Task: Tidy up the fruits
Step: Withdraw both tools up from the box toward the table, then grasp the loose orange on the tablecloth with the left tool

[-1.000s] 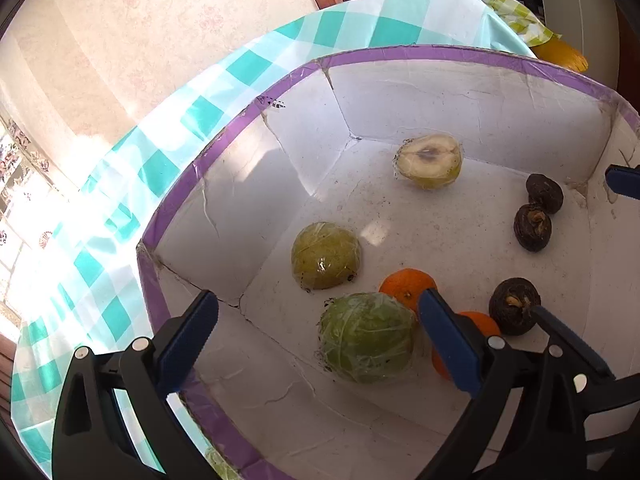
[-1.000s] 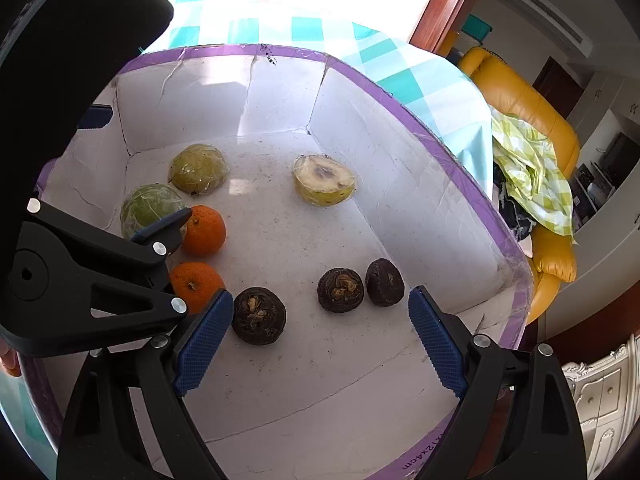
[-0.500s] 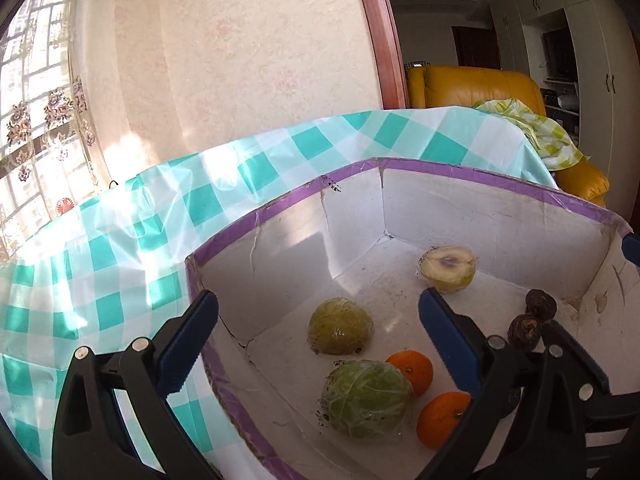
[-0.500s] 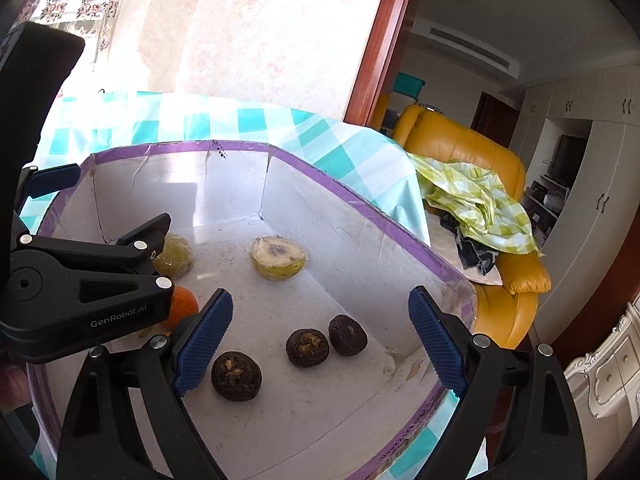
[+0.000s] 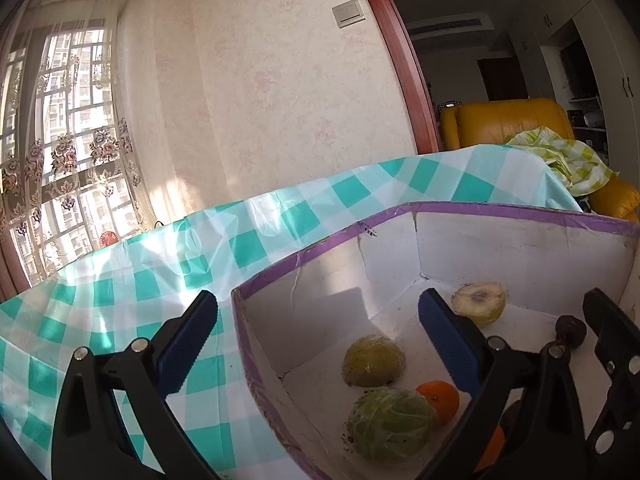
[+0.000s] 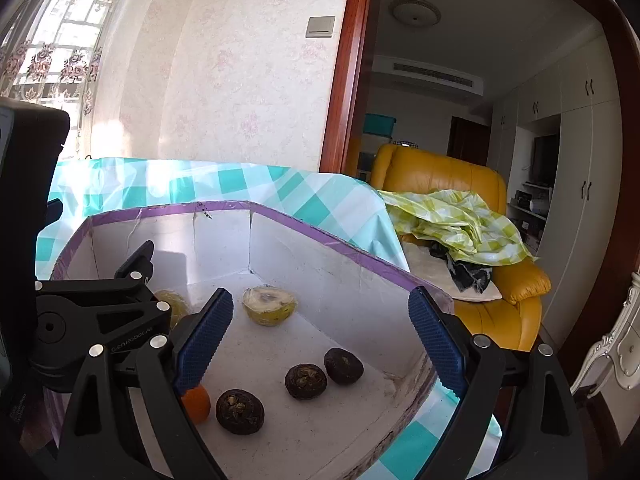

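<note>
A white box with a purple rim (image 5: 500,209) (image 6: 320,234) holds the fruit. In the left wrist view I see a wrapped green fruit (image 5: 390,422), a yellow-green one (image 5: 373,360), a halved pale fruit (image 5: 479,307), an orange (image 5: 440,399) and a dark fruit (image 5: 570,330). The right wrist view shows three dark fruits (image 6: 240,411) (image 6: 305,380) (image 6: 343,365), the halved fruit (image 6: 269,304) and an orange (image 6: 196,403). My left gripper (image 5: 318,346) is open and empty, raised over the box's left rim. My right gripper (image 6: 320,336) is open and empty above the box.
The box sits on a table with a teal checked cloth (image 5: 120,300). A yellow sofa (image 6: 440,184) with a green checked cloth (image 6: 460,216) stands behind on the right. A wall and window (image 5: 60,140) lie beyond the table.
Both grippers have risen and tilted up away from the box floor. The fruits look smaller and lower in view, and the room now fills the upper frame. No fruit has moved.
</note>
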The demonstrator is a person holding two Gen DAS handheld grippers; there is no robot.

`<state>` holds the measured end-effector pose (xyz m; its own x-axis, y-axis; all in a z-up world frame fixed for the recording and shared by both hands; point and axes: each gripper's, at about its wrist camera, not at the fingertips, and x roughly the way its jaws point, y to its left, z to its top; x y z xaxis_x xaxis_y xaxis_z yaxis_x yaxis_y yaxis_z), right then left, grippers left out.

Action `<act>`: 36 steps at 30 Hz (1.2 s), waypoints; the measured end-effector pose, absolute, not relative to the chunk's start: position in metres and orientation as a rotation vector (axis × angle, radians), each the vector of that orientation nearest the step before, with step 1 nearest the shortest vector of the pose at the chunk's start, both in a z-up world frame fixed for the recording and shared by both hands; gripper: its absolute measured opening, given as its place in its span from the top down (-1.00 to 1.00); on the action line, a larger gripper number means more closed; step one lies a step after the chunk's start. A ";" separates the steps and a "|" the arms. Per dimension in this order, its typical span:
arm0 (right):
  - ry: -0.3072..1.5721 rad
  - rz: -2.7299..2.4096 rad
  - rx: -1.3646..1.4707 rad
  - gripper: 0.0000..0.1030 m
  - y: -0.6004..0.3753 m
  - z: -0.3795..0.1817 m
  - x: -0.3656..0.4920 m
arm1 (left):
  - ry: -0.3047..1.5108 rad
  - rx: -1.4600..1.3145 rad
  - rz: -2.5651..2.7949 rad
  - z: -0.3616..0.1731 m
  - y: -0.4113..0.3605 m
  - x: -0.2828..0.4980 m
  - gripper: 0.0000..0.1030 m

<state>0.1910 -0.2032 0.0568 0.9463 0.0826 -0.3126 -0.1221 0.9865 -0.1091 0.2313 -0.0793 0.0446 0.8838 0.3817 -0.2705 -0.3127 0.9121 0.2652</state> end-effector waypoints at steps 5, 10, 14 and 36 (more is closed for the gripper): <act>0.286 0.159 -0.030 -0.68 -0.215 0.051 0.185 | 0.201 0.197 0.353 0.050 -0.081 0.208 -0.96; 0.252 0.156 -0.001 -0.68 -0.219 0.050 0.180 | 0.138 0.165 0.359 0.059 -0.076 0.182 -0.96; 0.213 0.139 0.024 -0.68 -0.224 0.048 0.169 | 0.137 0.112 0.350 0.060 -0.064 0.155 -0.96; 0.084 0.365 -0.045 -0.68 -0.200 0.063 0.091 | 0.495 -0.194 0.242 0.034 -0.013 0.050 -0.61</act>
